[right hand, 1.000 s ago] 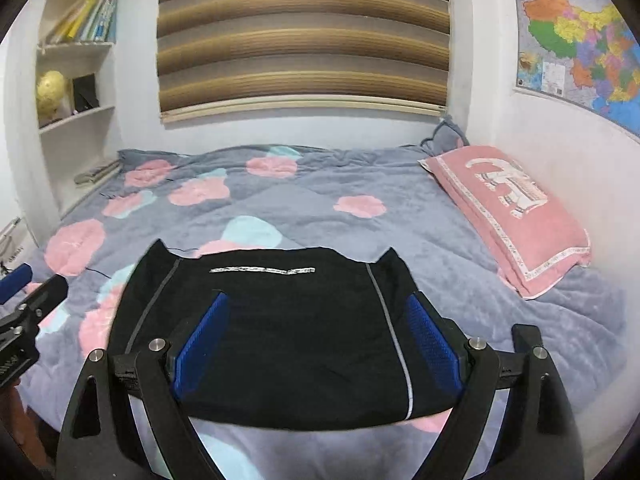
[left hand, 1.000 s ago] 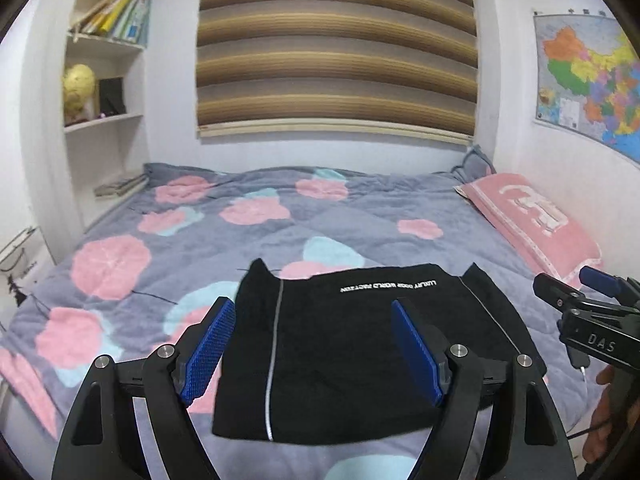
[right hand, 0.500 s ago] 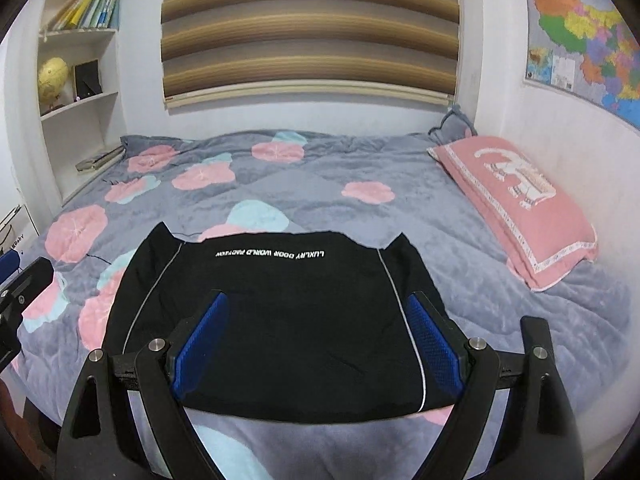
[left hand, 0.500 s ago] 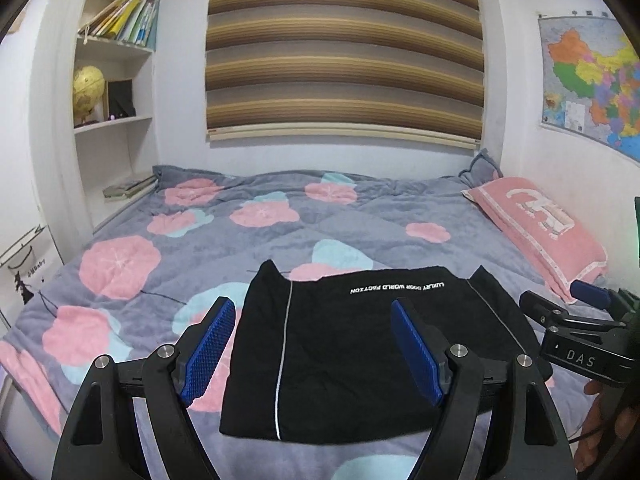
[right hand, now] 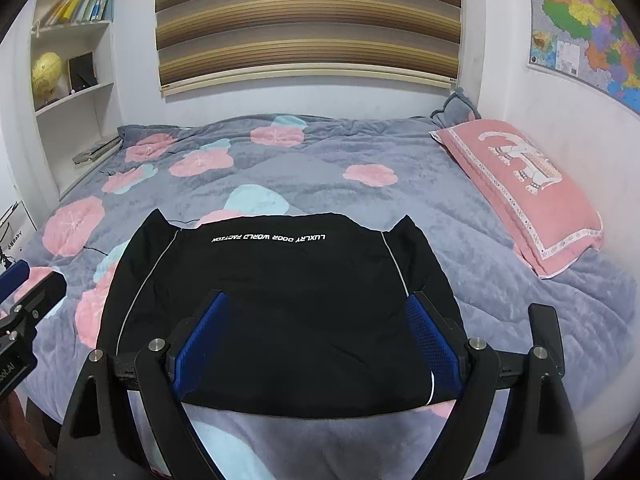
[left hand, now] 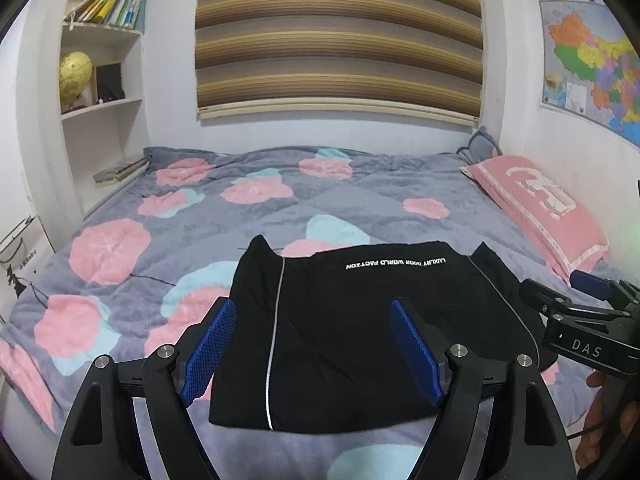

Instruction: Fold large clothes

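I hold both grippers above the near edge of the bed, nothing in either: the left gripper (left hand: 312, 346) has its fingers spread wide, and the right gripper (right hand: 316, 340) likewise. Below them the black garment (right hand: 280, 300) lies flat on the flowered quilt (right hand: 312, 168), already folded into a squarish block, I judge. Next I would take the near hem corners and carry them toward the far edge. Thin pale piping runs down each side, white lettering crosses the far end, and two dark points poke out there.
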